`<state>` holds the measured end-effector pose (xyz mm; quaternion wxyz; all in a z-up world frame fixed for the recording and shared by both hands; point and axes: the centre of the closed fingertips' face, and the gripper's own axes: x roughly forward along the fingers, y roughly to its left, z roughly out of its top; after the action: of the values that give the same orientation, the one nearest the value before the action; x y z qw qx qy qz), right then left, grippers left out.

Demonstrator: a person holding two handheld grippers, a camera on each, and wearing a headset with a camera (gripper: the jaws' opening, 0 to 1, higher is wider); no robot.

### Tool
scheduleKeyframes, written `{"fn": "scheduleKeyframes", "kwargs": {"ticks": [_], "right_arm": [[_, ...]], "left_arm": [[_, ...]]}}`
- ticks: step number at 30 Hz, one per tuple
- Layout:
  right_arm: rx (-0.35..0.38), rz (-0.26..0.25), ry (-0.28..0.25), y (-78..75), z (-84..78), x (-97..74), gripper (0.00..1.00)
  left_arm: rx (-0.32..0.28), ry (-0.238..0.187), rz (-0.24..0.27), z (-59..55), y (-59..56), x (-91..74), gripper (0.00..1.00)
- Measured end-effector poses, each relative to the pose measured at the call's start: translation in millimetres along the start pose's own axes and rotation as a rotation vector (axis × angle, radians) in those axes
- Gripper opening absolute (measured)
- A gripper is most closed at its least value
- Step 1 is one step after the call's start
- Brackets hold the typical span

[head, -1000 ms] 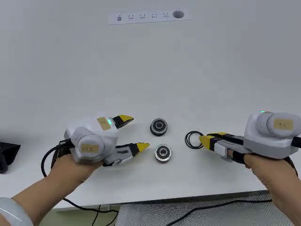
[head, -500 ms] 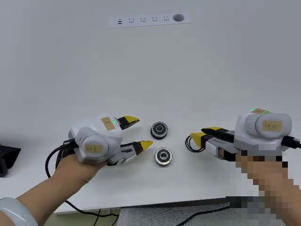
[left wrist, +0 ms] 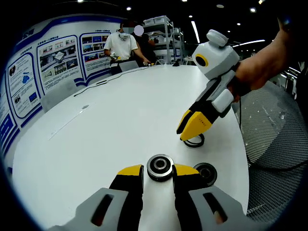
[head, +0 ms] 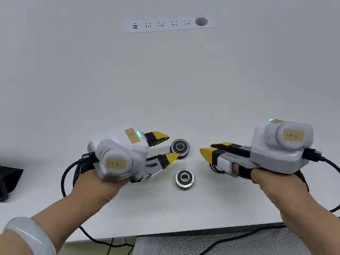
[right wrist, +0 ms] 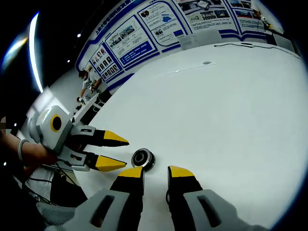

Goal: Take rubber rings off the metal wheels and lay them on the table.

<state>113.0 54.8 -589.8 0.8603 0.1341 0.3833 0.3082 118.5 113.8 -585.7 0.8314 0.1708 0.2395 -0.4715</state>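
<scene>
Two metal wheels lie mid-table. The rear wheel (head: 180, 147) has a dark rubber rim and sits just beyond the tips of my left gripper (head: 165, 147), which is open. In the left gripper view that wheel (left wrist: 160, 167) shows between the yellow tips of my left gripper (left wrist: 159, 173), which holds nothing. The front wheel (head: 184, 178) lies nearer me. Loose black rubber rings (head: 214, 168) rest on the table under my right gripper (head: 213, 149). That gripper is open and empty, and its tips point left towards the rear wheel (right wrist: 143, 159).
A white power strip (head: 169, 23) lies at the far side of the white table (head: 239, 85). A black object (head: 6, 178) sits at the left edge. Cables hang over the table's front edge. People stand in the background of the left gripper view.
Both grippers have closed in on the middle. The left one moved right up to the rear wheel. The right one moved left and now covers part of the rings.
</scene>
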Motion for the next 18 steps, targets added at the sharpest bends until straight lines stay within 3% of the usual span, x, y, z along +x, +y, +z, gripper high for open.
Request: {"fn": "scheduleKeyframes", "kwargs": {"ticks": [18], "right_arm": [[0.104, 0.032, 0.000, 4.6, -4.8, 8.7, 0.20]], "left_arm": [[0.024, 0.062, -0.029, -1.3, -5.6, 17.5, 0.15]]}}
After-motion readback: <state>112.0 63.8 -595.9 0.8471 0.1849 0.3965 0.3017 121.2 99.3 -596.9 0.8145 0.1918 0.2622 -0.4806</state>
